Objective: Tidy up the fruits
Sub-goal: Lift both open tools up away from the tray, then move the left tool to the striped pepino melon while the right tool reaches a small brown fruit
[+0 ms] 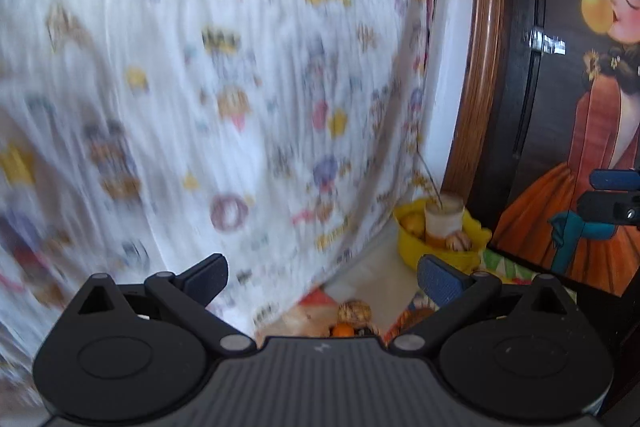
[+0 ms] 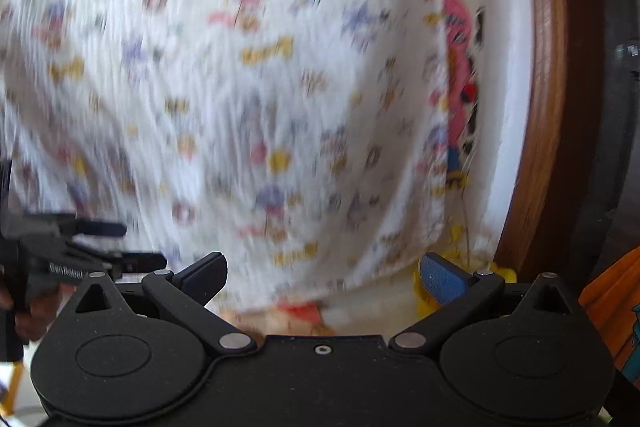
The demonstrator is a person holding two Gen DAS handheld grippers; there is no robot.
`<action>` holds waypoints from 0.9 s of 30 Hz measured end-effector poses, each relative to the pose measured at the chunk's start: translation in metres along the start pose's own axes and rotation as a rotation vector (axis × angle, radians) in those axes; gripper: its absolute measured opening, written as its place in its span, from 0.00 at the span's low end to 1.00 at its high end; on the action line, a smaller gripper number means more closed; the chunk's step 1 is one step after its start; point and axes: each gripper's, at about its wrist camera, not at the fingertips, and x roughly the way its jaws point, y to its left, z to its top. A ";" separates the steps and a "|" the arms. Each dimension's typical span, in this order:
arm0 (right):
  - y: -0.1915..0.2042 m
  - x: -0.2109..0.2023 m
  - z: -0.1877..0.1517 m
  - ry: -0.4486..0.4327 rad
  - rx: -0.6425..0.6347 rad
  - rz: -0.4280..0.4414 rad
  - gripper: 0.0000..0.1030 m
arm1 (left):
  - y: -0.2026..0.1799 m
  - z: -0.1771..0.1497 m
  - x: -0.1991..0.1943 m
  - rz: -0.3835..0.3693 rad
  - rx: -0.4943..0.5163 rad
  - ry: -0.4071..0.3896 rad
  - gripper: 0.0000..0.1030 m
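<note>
My left gripper (image 1: 322, 277) is open and empty, held up facing a patterned white curtain (image 1: 200, 87). Below it, low in the left wrist view, lie a small orange fruit (image 1: 343, 329), a brownish round fruit (image 1: 355, 311) and a pale fruit (image 1: 308, 317). A yellow bowl (image 1: 416, 251) at the back right holds a yellow fruit (image 1: 412, 223) and a jar (image 1: 442, 221). My right gripper (image 2: 322, 277) is open and empty, also facing the curtain (image 2: 240, 87). The yellow bowl (image 2: 428, 301) shows blurred by its right finger. The right gripper also shows at the right edge of the left wrist view (image 1: 612, 195).
A dark panel with a painted girl (image 1: 580, 107) in a brown wooden frame (image 1: 480, 67) stands at the right. A white wall strip (image 2: 504, 107) lies between curtain and frame. The left gripper (image 2: 80, 247) shows at the left edge of the right wrist view. Both views are motion-blurred.
</note>
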 end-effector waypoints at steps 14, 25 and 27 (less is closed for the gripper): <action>-0.017 0.084 -0.076 0.222 -0.118 0.173 0.99 | -0.024 -0.112 0.037 -0.018 -0.021 0.106 1.00; -0.017 0.151 -0.145 0.365 -0.336 0.217 0.98 | -0.051 -0.170 0.061 -0.121 0.074 0.225 1.00; -0.016 0.161 -0.151 0.392 -0.391 0.223 0.95 | -0.055 -0.177 0.067 -0.127 0.082 0.246 1.00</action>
